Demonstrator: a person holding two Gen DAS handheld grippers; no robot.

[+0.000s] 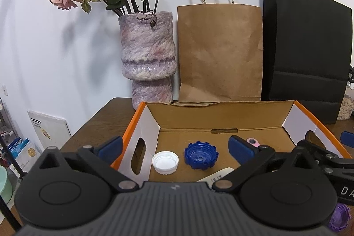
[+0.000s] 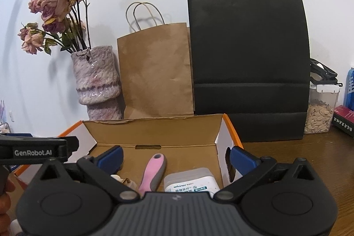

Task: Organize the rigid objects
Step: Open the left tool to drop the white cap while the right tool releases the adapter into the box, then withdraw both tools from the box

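An open cardboard box with orange edges (image 1: 132, 123) (image 2: 230, 125) stands on the wooden table. In the left wrist view it holds a white cap (image 1: 165, 162), a blue ridged cap (image 1: 201, 155) and a pink-handled tool (image 1: 252, 142). In the right wrist view the pink and grey tool (image 2: 153, 171) and a white "winner" pack (image 2: 191, 180) lie in it. My left gripper (image 1: 176, 146) is open and empty above the box's near left corner. My right gripper (image 2: 176, 157) is open and empty over the box's near right part. A purple cap (image 1: 338, 218) lies on the table outside the box.
A marbled vase (image 1: 147, 54) (image 2: 97, 81) with dried roses, a brown paper bag (image 1: 219, 52) (image 2: 154, 70) and a black paper bag (image 1: 307, 45) (image 2: 247, 63) stand behind the box against the wall. A clear jar of seeds (image 2: 320, 107) and books (image 2: 345, 118) stand right.
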